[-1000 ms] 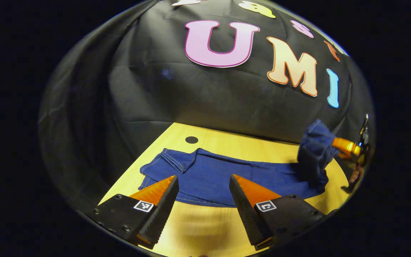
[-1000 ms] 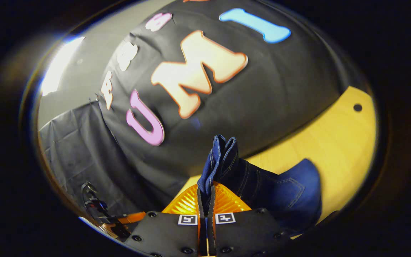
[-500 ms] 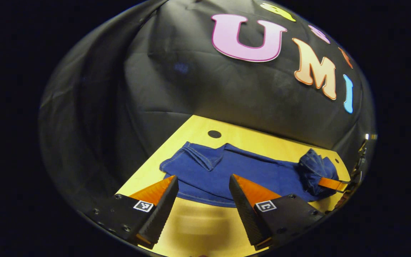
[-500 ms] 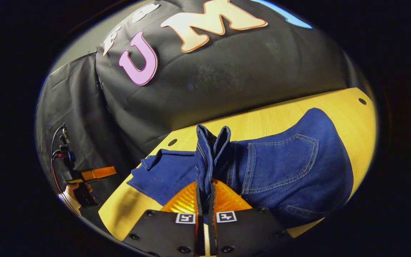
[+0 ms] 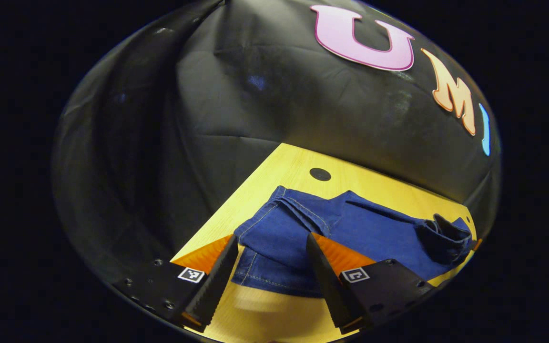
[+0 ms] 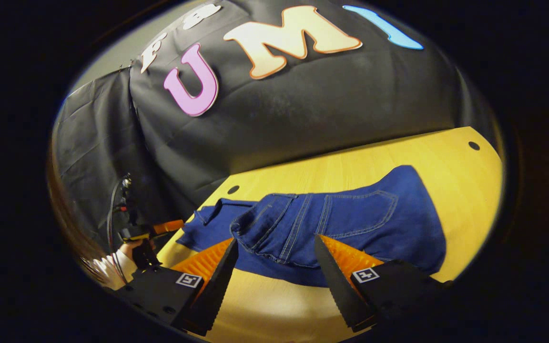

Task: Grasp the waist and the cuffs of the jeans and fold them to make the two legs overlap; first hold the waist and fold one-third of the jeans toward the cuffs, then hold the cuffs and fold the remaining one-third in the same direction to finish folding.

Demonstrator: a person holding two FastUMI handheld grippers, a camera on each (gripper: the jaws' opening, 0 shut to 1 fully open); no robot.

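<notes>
Both our grippers hover with fingers spread over the jeans point(image 6: 350, 224) on the table point(image 6: 455, 166).
Our left gripper point(image 5: 269, 259) straddles the cuff end; our right gripper point(image 6: 274, 264) hangs over the folded-over waist, pinching nothing.

Warm light falls bright on the table point(image 5: 293, 166) while the booth's wall point(image 6: 303, 109) stays dim, edges bend and darken, and a soft shadow, perhaps motion-blurred, smears nearest the lens.
</notes>
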